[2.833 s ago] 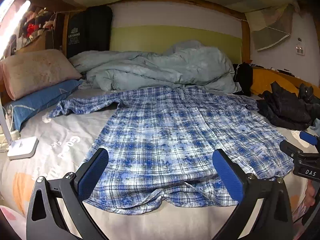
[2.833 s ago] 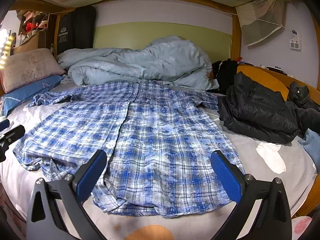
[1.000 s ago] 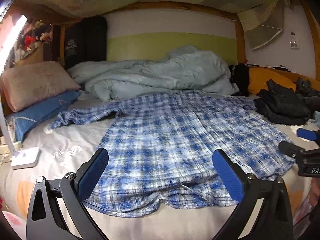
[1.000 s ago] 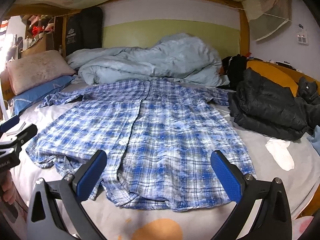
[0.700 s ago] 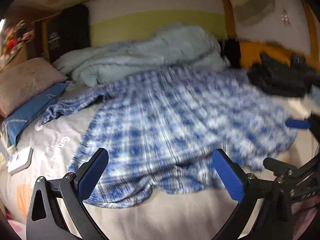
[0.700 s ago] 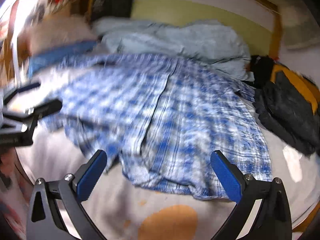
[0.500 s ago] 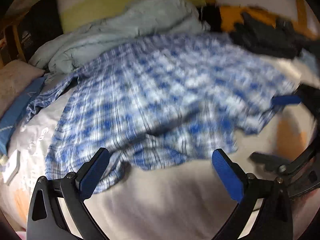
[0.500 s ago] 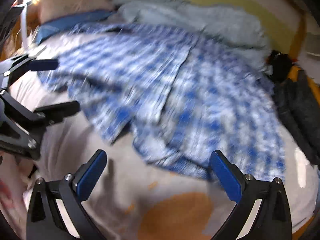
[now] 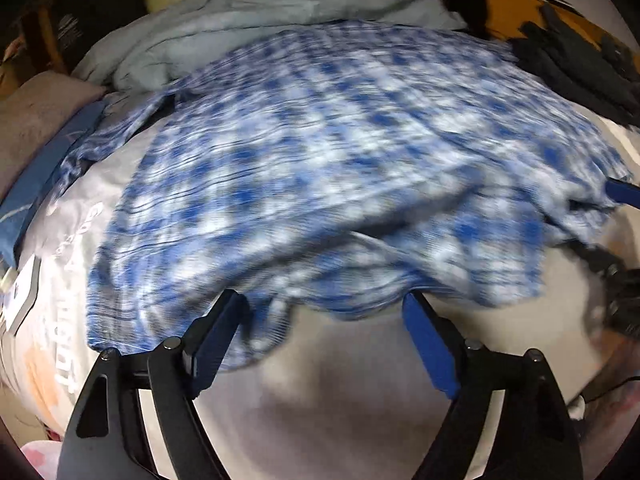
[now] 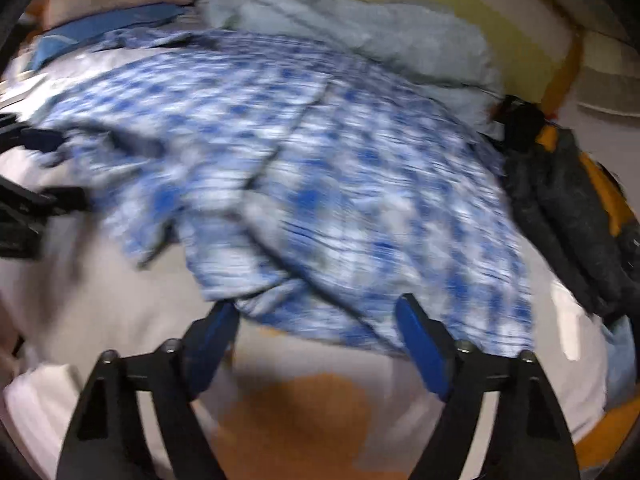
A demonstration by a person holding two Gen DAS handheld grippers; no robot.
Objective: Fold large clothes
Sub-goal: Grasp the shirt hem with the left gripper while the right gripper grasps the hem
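Observation:
A blue and white plaid shirt (image 9: 320,160) lies spread on the bed, hem toward me; both views are motion-blurred. My left gripper (image 9: 326,320) is open and empty, tilted down just short of the shirt's near hem on its left part. My right gripper (image 10: 316,324) is open and empty, just short of the hem on the shirt's (image 10: 340,184) right part. The right gripper shows at the right edge of the left wrist view (image 9: 616,216). The left gripper shows at the left edge of the right wrist view (image 10: 36,172).
A rumpled pale blue duvet (image 9: 260,28) lies behind the shirt. Pillows (image 9: 36,128) lie at the left. Dark clothes (image 10: 568,208) are piled at the right. The grey bedsheet (image 9: 340,392) lies under both grippers, with an orange print (image 10: 304,412) on it.
Both grippers have dropped and tilted down toward the shirt's near hem, which now sits just past the fingertips. Their jaws have narrowed but stay open. The shirt's hem looks more rumpled.

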